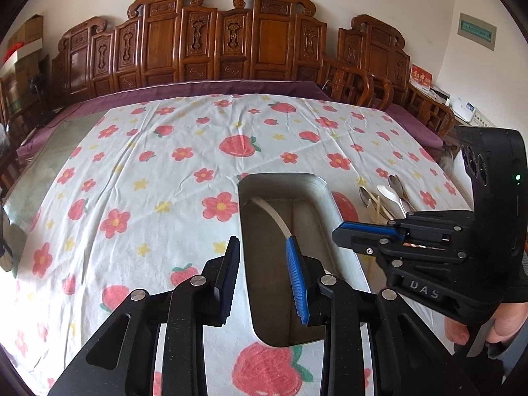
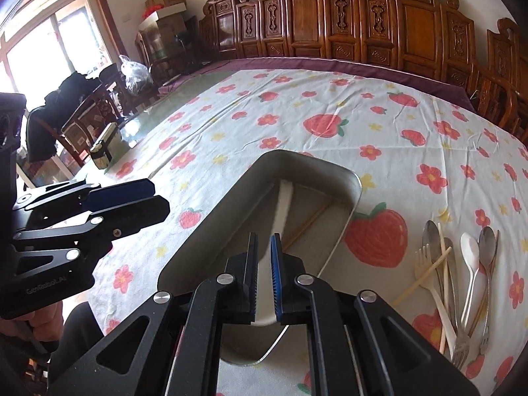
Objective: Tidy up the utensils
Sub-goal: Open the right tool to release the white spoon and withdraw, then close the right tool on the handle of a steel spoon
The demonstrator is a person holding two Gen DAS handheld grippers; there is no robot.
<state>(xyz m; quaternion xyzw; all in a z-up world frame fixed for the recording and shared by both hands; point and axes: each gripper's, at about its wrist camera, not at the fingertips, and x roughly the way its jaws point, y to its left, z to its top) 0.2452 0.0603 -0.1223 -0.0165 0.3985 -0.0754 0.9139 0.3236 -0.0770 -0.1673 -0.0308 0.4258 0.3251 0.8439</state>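
A metal tray (image 2: 356,178) lies on the strawberry-print cloth. In it rest a white plastic utensil (image 2: 285,204) and a wooden chopstick (image 2: 307,224). My right gripper (image 2: 264,236) hovers over the tray's near end, its jaws a narrow gap apart; the white utensil shows through the gap, lying below and not pinched. In the left wrist view my left gripper (image 1: 260,244) is open astride the tray's (image 1: 316,181) left wall, holding nothing, with the white utensil (image 1: 274,217) beside its right finger. The right gripper (image 1: 340,232) hangs empty by the right rim. Loose spoons, forks and chopsticks (image 2: 462,270) lie right of the tray.
The left gripper (image 2: 158,198) sits left of the tray. A small box (image 2: 105,148) stands at the table's far left edge. A carved wooden bench back (image 1: 214,39) lines the far side, with chairs at both ends. A hand (image 1: 508,323) holds the right gripper.
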